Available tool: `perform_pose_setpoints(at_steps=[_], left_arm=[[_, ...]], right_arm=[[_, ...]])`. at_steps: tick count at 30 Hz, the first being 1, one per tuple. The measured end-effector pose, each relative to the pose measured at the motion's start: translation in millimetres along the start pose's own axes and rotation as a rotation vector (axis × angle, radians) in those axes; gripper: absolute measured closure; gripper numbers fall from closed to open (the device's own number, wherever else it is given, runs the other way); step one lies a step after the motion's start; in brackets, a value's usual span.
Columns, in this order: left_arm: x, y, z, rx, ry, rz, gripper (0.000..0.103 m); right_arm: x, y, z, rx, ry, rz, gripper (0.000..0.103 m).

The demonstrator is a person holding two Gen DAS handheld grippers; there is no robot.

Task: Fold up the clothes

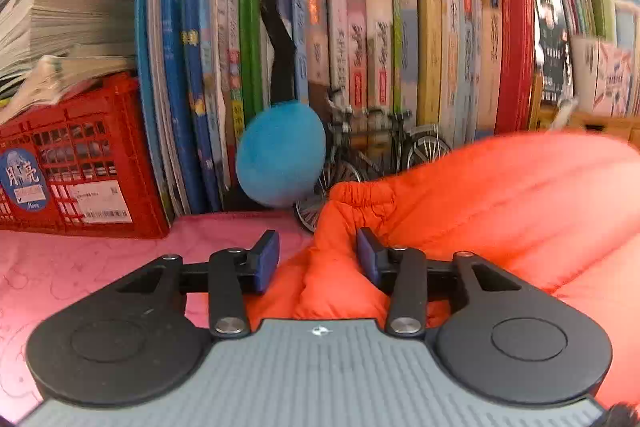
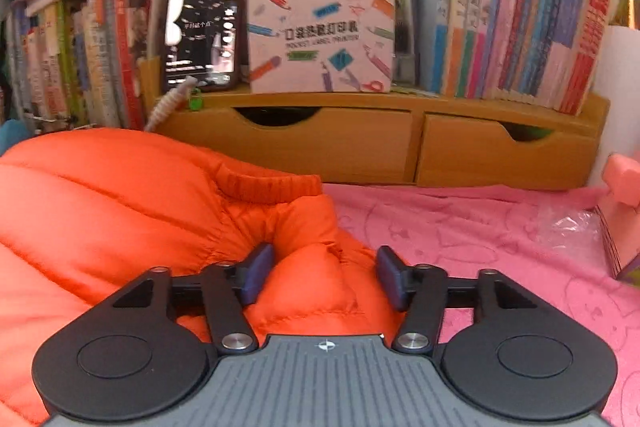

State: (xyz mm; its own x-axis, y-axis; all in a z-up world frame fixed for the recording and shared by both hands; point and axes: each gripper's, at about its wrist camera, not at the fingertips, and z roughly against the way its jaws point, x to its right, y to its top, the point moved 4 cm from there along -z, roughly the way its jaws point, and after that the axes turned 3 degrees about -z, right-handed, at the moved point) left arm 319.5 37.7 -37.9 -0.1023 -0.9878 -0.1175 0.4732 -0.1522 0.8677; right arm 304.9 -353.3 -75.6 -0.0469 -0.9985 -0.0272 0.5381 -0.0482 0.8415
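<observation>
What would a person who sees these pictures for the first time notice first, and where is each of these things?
The bright orange puffy jacket lies on the pink cloth, and fills much of both views. A fold of it sits between the open jaws of the right hand-held gripper and of the left hand-held gripper. Behind stand rows of books, a lit phone leaning on the wooden drawer unit, and a red crate at far left.

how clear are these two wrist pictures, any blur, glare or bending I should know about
Left wrist view: fisheye bends the row of upright books; the puffy orange down jacket is smeared along its top edge, and daylight washes out the top right corner. Right wrist view: sharper, though print on the white pencil-patterned box is soft; glare burns the top right; the wooden drawer unit bows.
</observation>
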Motion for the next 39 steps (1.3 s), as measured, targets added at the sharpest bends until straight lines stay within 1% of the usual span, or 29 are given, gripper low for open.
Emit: perform_pose_setpoints(at_steps=[1, 2, 3, 4, 5, 7, 9, 10, 12, 14, 16, 18, 19, 21, 22, 24, 26, 28, 30, 31, 32, 33, 34, 35, 36, 38, 39], left_arm=[[2.2, 1.1, -0.7, -0.004, 0.013, -0.016, 0.06], [3.4, 3.0, -1.9, -0.01, 0.025, -0.027, 0.057], [3.1, 6.3, -2.5, -0.017, 0.042, -0.034, 0.051], [-0.3, 9.3, 1.1, -0.023, 0.059, -0.027, 0.048], [-5.7, 12.4, 7.1, -0.024, 0.068, -0.006, 0.045], [-19.7, 16.3, 24.0, -0.002, 0.053, 0.057, 0.041], [-36.7, 18.0, 45.9, 0.031, 0.02, 0.116, 0.027], [-45.1, 17.7, 58.4, 0.046, 0.009, 0.13, 0.026], [-58.0, 14.7, 82.7, 0.07, -0.013, 0.132, 0.026], [-65.4, 6.3, 107.2, 0.094, -0.07, 0.114, 0.026], [-64.4, -9.5, 125.4, 0.092, -0.154, 0.084, 0.024], [-61.0, -28.4, 142.1, 0.079, -0.247, 0.048, 0.015], [-58.5, -37.7, 147.6, 0.068, -0.281, 0.028, 0.015], [-50.9, -53.8, 148.6, 0.035, -0.304, -0.016, 0.015], [-46.8, -57.8, 147.4, 0.025, -0.299, -0.03, 0.015], [-38.4, -65.9, 145.0, 0.006, -0.289, -0.058, 0.015], [-32.2, -69.0, 142.8, -0.003, -0.291, -0.077, 0.015], [-26.2, -69.8, 137.4, -0.008, -0.293, -0.098, 0.015], [-22.0, -71.8, 131.7, -0.013, -0.295, -0.116, 0.015], [-19.7, -73.7, 131.0, -0.016, -0.299, -0.124, 0.015], [-17.6, -75.3, 130.0, -0.02, -0.306, -0.132, 0.017], [-15.7, -76.2, 128.4, -0.027, -0.32, -0.141, 0.025], [-14.2, -77.1, 127.7, -0.032, -0.337, -0.149, 0.031], [-13.6, -77.8, 127.9, -0.034, -0.354, -0.157, 0.04], [-13.6, -78.3, 127.7, -0.034, -0.364, -0.165, 0.039], [-14.0, -78.9, 126.2, -0.038, -0.382, -0.173, 0.039], [-15.5, -78.3, 123.5, -0.044, -0.389, -0.162, 0.039]], right_arm=[[-1.9, -0.4, -1.7, 0.004, -0.016, 0.007, 0.038], [-3.8, -0.9, -3.5, 0.008, -0.032, 0.014, 0.032], [-3.8, -0.6, -5.1, 0.007, -0.052, 0.011, 0.024], [-1.2, 0.7, -5.4, 0.0, -0.071, -0.008, 0.02], [4.9, 1.7, -0.1, 0.002, -0.059, -0.043, 0.015], [17.7, 3.7, 11.1, 0.006, -0.034, -0.114, 0.012], [36.8, 0.1, 36.6, 0.057, 0.013, -0.199, 0.003], [47.3, -2.5, 51.3, 0.087, 0.042, -0.239, 0.001], [58.8, -10.5, 77.7, 0.107, 0.087, -0.215, 0.0], [70.2, -18.7, 104.1, 0.126, 0.131, -0.187, 0.0], [69.7, -35.0, 128.6, 0.12, 0.197, -0.087, 0.0], [62.5, -53.3, 147.2, 0.094, 0.262, 0.019, 0.0], [56.6, -63.6, 154.6, 0.082, 0.282, 0.071, 0.0], [46.5, -79.7, 160.4, 0.068, 0.295, 0.149, 0.001], [41.2, -84.4, 159.4, 0.059, 0.297, 0.167, 0.001], [30.7, -93.4, 156.9, 0.043, 0.301, 0.202, 0.003], [24.1, -92.5, 152.0, 0.022, 0.312, 0.209, 0.007], [20.1, -91.1, 147.0, 0.003, 0.322, 0.208, 0.007], [18.7, -89.5, 141.9, -0.014, 0.333, 0.198, 0.011], [18.0, -88.7, 139.3, -0.023, 0.338, 0.193, 0.016], [18.5, -88.1, 134.1, -0.046, 0.347, 0.18, 0.034], [20.0, -90.5, 133.0, -0.071, 0.357, 0.167, 0.051], [20.9, -90.9, 129.6, -0.087, 0.352, 0.162, 0.054], [21.3, -91.2, 128.8, -0.091, 0.353, 0.163, 0.057], [21.7, -91.3, 129.7, -0.091, 0.364, 0.168, 0.059], [25.0, -92.2, 130.8, -0.091, 0.378, 0.179, 0.059], [27.0, -91.6, 129.6, -0.094, 0.388, 0.172, 0.059]])
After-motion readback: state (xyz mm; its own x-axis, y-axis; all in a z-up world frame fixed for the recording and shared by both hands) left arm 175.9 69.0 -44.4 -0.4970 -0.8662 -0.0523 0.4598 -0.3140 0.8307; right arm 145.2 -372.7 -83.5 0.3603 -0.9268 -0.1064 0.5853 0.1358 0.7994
